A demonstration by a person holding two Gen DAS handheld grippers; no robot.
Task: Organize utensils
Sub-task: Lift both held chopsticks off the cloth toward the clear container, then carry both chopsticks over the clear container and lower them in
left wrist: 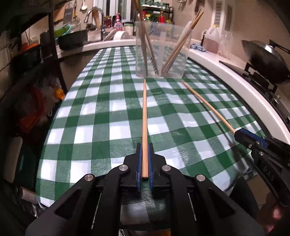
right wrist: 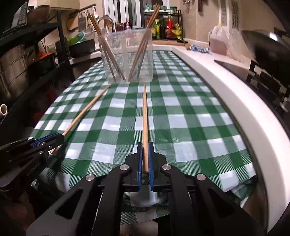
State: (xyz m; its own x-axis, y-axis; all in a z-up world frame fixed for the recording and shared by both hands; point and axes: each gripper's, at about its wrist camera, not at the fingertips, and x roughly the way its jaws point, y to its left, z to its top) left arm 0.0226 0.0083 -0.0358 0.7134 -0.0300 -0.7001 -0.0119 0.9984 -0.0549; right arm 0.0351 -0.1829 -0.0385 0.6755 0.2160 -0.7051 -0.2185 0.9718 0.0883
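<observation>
A lived-in home kitchen

A sink with a curved faucet sits at the back beside a dark pot and a dish rack of plates; a rack of sauce and spice bottles stands near the window. A wok rests on a gas stove to the right, a jug of oil on the white counter, and a green-checked cloth covers the worktop; black shelving holds pans.

Both wrist views look along the checked tablecloth toward one clear container.
</observation>
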